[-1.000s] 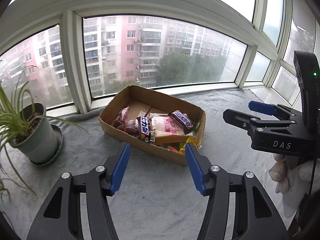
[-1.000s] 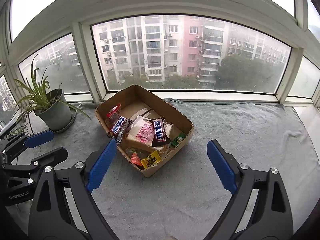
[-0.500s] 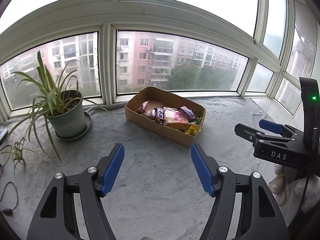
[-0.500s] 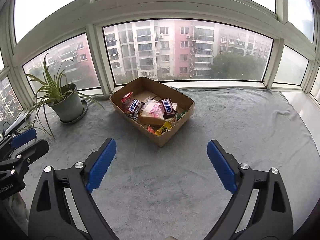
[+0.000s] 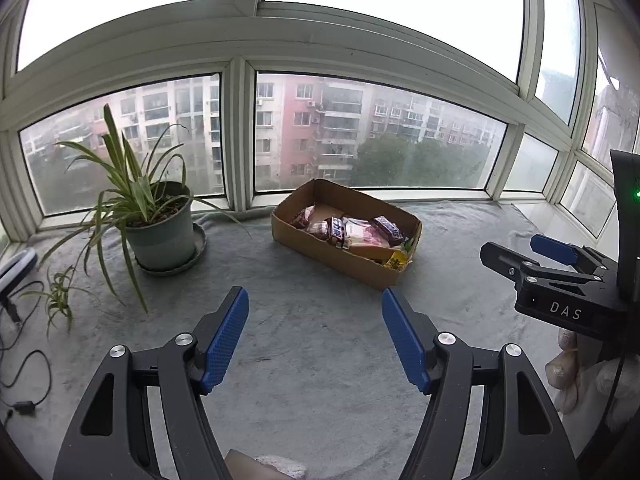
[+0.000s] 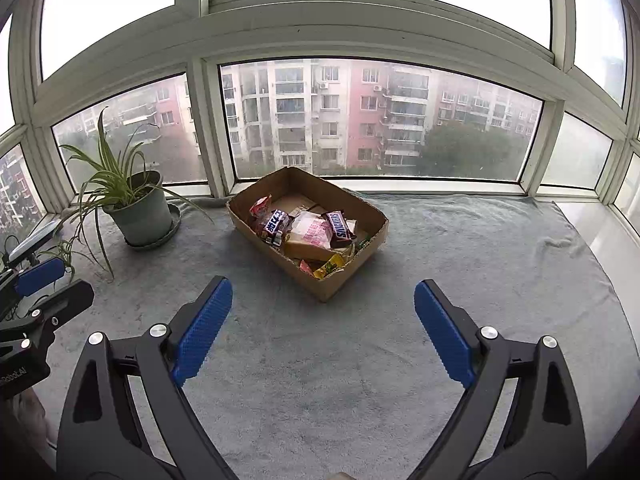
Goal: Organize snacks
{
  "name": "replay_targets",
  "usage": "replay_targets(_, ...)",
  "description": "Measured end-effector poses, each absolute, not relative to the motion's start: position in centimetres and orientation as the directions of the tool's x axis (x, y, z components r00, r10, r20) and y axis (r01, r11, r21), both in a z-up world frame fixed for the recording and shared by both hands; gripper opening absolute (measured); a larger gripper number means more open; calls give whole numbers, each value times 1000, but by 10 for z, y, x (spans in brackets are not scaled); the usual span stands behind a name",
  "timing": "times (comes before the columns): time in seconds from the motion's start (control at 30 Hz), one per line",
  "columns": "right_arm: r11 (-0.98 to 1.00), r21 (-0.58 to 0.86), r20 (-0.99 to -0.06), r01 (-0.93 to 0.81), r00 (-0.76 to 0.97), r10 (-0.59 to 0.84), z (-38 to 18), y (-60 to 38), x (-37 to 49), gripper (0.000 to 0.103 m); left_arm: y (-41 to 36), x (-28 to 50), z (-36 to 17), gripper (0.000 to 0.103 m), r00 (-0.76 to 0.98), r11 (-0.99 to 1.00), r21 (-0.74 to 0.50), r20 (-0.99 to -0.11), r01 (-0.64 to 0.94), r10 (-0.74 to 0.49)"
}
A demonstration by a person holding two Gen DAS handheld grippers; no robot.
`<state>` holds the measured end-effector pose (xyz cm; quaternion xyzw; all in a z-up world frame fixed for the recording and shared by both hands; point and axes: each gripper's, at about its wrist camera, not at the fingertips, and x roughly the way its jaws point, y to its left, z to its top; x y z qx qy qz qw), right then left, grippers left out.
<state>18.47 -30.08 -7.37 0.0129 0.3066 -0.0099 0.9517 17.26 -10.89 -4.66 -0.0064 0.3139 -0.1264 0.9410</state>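
— Left tool (image 5: 314, 322) spread wide, holding nothing. Right tool (image 6: 322, 318) wider, bare too, both well back from cardboard box (image 6: 340, 276).

— One box, mid-ledge on grey blanket (image 6: 460, 248), right of one potted plant (image 6: 138, 210). One Snickers bar (image 6: 339, 229) on top.

— Probably light, crinkly, slippery. Best pinched across the middle.

Bay windows (image 6: 380, 120) (apartment blocks outside) wrap a grey carpeted ledge (image 6: 460, 248).
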Motion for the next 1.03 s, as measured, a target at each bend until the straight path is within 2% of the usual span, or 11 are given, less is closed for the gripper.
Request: replay_targets(1.03,1000,9,-594,7,805,0,-80,-296,188,94,-111,171,-48,69,765,968,-98,-597,229,-241)
